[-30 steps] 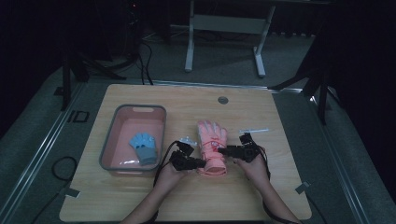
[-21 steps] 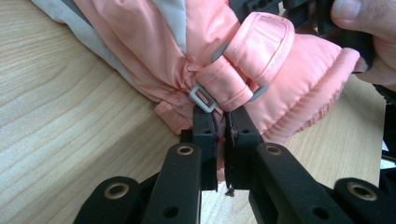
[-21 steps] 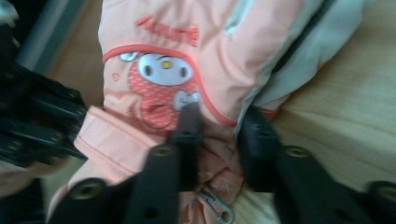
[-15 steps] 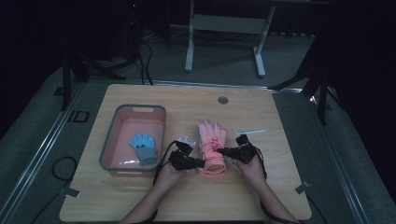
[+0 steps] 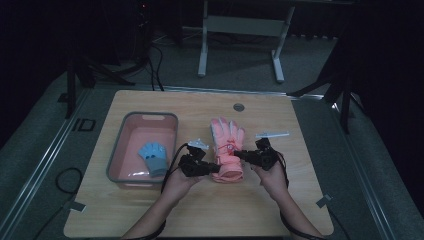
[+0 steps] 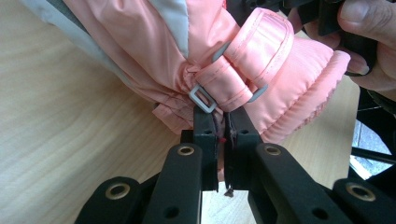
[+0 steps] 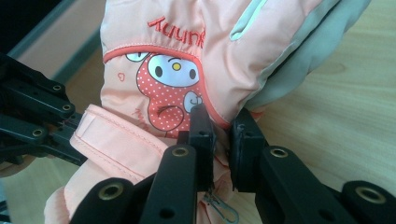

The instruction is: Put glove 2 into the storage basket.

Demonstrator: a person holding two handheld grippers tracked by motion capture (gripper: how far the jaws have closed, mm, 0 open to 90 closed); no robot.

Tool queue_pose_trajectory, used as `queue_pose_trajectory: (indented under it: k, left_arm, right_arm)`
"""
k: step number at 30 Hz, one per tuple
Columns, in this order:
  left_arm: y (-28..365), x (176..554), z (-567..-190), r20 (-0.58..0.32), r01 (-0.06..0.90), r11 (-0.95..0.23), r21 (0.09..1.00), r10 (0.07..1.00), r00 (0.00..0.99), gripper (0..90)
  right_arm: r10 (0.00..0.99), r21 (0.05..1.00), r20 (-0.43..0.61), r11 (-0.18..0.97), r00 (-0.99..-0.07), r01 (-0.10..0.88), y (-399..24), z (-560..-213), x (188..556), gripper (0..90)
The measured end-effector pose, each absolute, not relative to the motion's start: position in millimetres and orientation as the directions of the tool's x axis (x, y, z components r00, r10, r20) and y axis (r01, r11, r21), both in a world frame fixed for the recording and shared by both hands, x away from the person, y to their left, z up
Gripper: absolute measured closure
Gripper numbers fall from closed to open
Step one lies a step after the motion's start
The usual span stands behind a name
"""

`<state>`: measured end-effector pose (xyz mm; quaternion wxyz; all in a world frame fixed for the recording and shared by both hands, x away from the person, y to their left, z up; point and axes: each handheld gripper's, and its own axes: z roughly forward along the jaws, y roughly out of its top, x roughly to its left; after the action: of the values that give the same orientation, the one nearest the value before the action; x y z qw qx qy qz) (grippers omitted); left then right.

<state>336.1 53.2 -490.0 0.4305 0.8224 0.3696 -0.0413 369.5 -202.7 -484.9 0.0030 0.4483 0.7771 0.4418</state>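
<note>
A pink padded glove (image 5: 227,142) lies in the middle of the wooden table, fingers pointing away from me. My left gripper (image 5: 215,169) is shut on the seam at the cuff's left side, just below the strap buckle (image 6: 203,99); its fingertips (image 6: 205,121) pinch the fabric. My right gripper (image 5: 240,155) has just been closing and now pinches the glove's right edge (image 7: 219,119) beside the cartoon print (image 7: 170,88). The glove (image 6: 154,42) hangs between the two grips, cuff end raised a little off the table.
A pink tub (image 5: 119,150) at the left holds a small blue glove (image 5: 154,156). A thin white strip (image 5: 272,134) lies right of the glove, and a small white piece (image 5: 199,143) left of it. A round grommet (image 5: 238,107) sits near the far edge.
My right gripper has moved in to the glove's right edge and closed on it. Both hands have risen slightly, lifting the cuff end.
</note>
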Motion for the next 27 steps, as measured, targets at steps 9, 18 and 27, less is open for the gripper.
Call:
queue_pose_trajectory:
  k: [9,18,27]
  left_arm:
    - [64.9,335.7,-467.3,-0.354,0.617,-0.373,0.693,0.570,0.742,85.7]
    - [84.0,335.6,-449.6,-0.338,0.609,-0.372,0.701,0.579,0.742,85.7]
    - [124.9,335.9,-415.5,-0.296,0.596,-0.376,0.710,0.608,0.737,85.7]
  right_arm:
    - [0.684,0.719,0.383,0.201,-0.621,0.665,-192.6,-462.6,368.6,81.2]
    - [0.674,0.729,0.377,0.207,-0.635,0.652,-175.2,-446.6,370.9,81.1]
    - [0.643,0.761,0.363,0.214,-0.675,0.613,-134.9,-416.5,378.4,81.1]
